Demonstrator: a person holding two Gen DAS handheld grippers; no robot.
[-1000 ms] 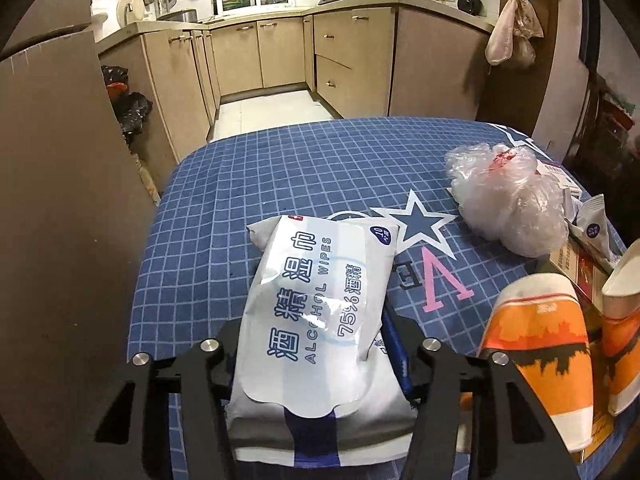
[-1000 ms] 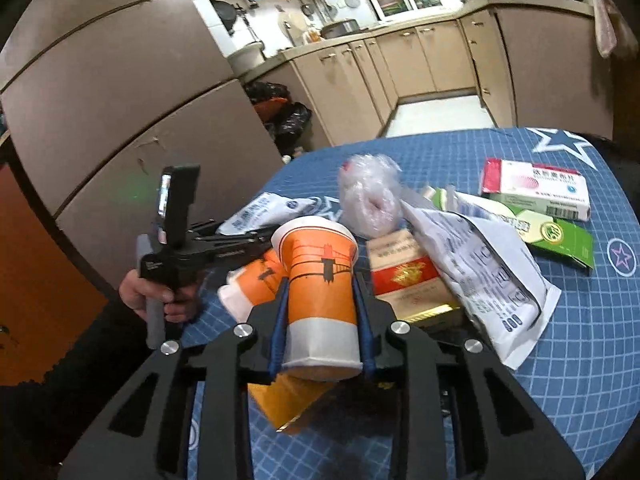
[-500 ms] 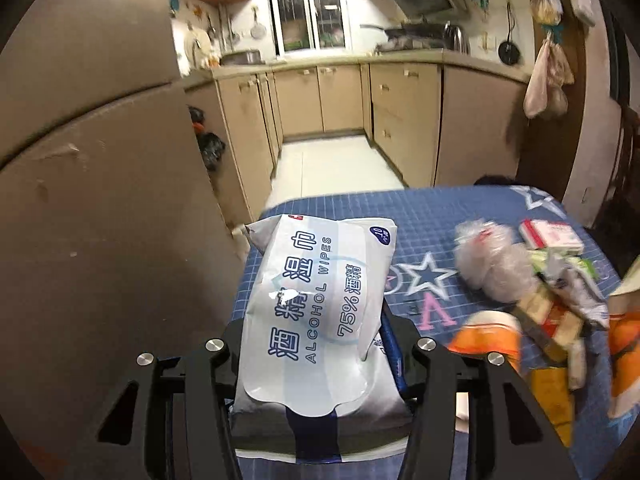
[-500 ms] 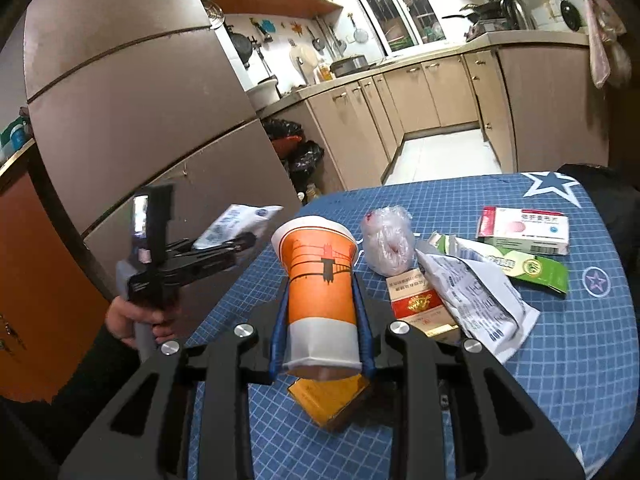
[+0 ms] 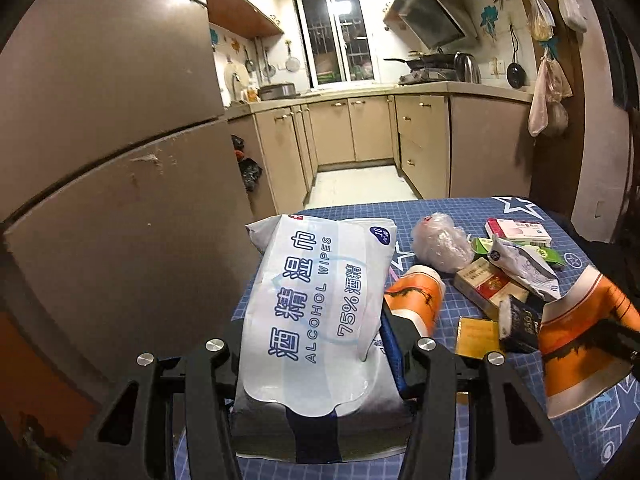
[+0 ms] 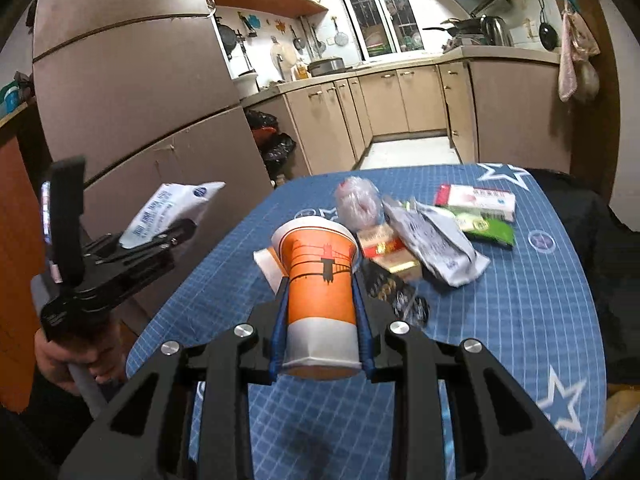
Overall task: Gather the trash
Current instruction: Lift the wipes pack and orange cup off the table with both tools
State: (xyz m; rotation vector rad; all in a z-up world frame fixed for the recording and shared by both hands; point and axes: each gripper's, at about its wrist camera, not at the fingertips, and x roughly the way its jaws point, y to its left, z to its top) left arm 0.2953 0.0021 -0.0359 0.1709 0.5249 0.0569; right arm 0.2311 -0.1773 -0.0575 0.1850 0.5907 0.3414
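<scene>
The left gripper point(image 5: 316, 344) clamps a white plastic pack of alcohol wipes with blue lettering point(image 5: 316, 300), its jaws set fairly wide and pressed against the pack's two long sides; the pack juts forward past the fingertips and is raised above the blue grid-patterned tablecloth with white stars point(image 5: 452, 210). The right gripper point(image 6: 322, 316) squeezes an orange-and-white paper cup printed with a dark bridge point(image 6: 320, 280) between narrowly spaced blue-padded fingers point(image 6: 280, 320), the cup's rim pointing away from the tool and its base toward the camera.

Ahead and to the right of the left gripper, a second orange paper cup point(image 5: 416, 296) lies on its side on the cloth. Beyond it sits the remaining litter: a crumpled clear plastic bag point(image 5: 440, 244), a red-and-gold carton point(image 5: 486, 286), a crushed white printed pouch point(image 5: 524, 266), a green sachet point(image 5: 546, 256) and a white-and-red medicine box point(image 5: 518, 232).

Seen from the right wrist, the left gripper and its pack hang off the table's left edge, gripped by a hand point(image 6: 76, 360) in front of a tall brown refrigerator point(image 6: 132, 92).
</scene>
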